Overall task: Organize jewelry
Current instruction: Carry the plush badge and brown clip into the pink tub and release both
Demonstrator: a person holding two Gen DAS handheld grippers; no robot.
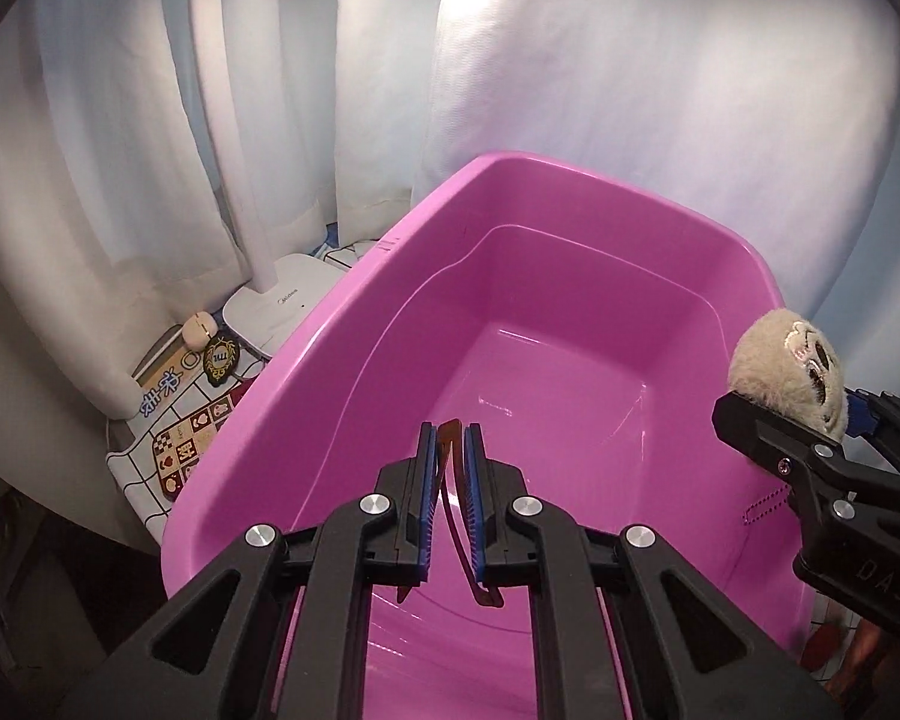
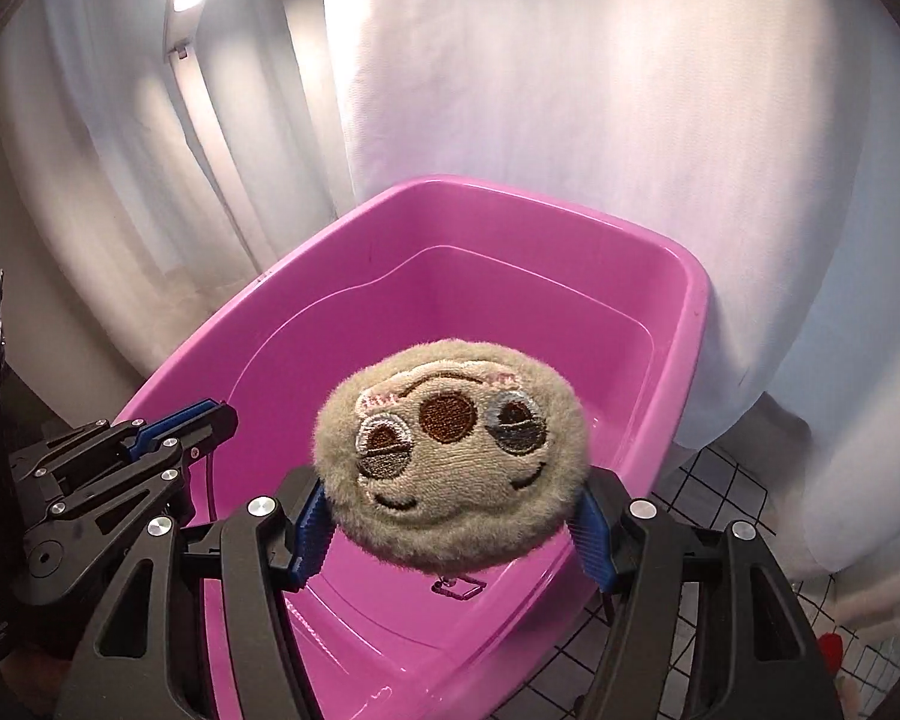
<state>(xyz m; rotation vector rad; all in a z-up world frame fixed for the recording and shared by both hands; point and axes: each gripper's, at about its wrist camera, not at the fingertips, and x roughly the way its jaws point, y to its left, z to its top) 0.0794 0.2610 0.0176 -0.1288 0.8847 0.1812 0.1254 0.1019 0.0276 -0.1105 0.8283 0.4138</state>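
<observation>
While both hands hovered over the pink tub (image 1: 570,324), my left fingers (image 1: 450,450) clenched a thin brown strap (image 1: 450,480) — my right fingers (image 2: 450,534) grasped the plush face charm (image 2: 450,456) by its sides, ready for dropping in.

Plush sloth face (image 2: 450,456) in right gripper (image 2: 450,531) above pink tub (image 2: 684,324).
</observation>
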